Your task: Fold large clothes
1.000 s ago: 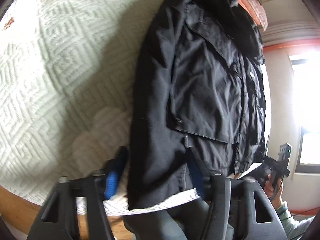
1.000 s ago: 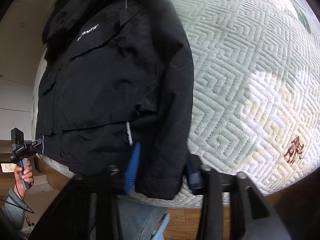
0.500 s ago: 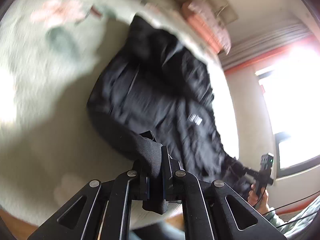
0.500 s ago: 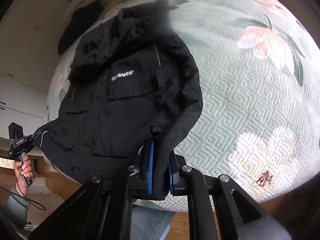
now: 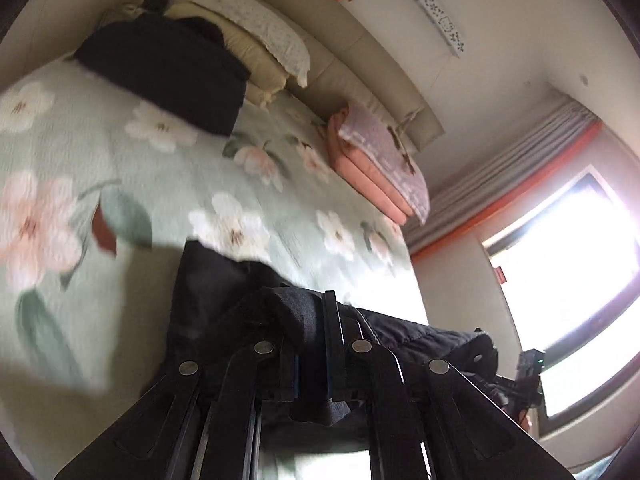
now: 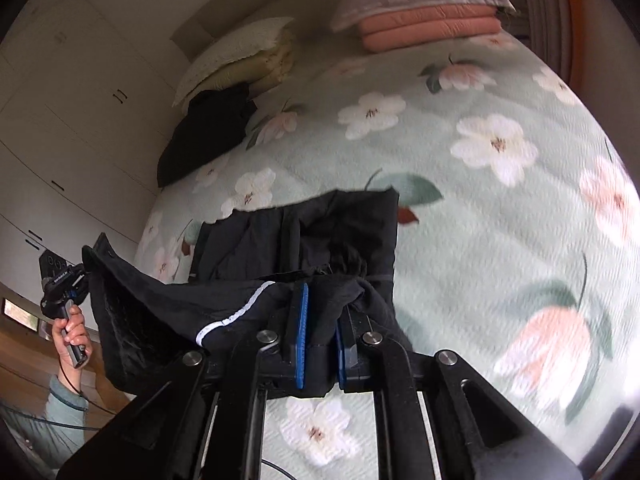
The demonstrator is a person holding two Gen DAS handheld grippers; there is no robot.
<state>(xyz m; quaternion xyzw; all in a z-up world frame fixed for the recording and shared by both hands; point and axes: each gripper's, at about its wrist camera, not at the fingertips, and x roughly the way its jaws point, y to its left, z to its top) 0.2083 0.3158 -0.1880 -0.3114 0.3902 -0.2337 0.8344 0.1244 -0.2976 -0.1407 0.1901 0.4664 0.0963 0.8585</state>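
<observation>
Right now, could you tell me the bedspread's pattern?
Pale green bedspread with white and pink flowers; clearest in the right wrist view.

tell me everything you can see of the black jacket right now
The black jacket looks like matte woven cloth with a white reflective stripe near one edge. Its near end is lifted off the floral bedspread, pinched in the shut left gripper and the shut right gripper, hanging stretched between them. Its far part lies on the bedspread, partly doubled over.
</observation>
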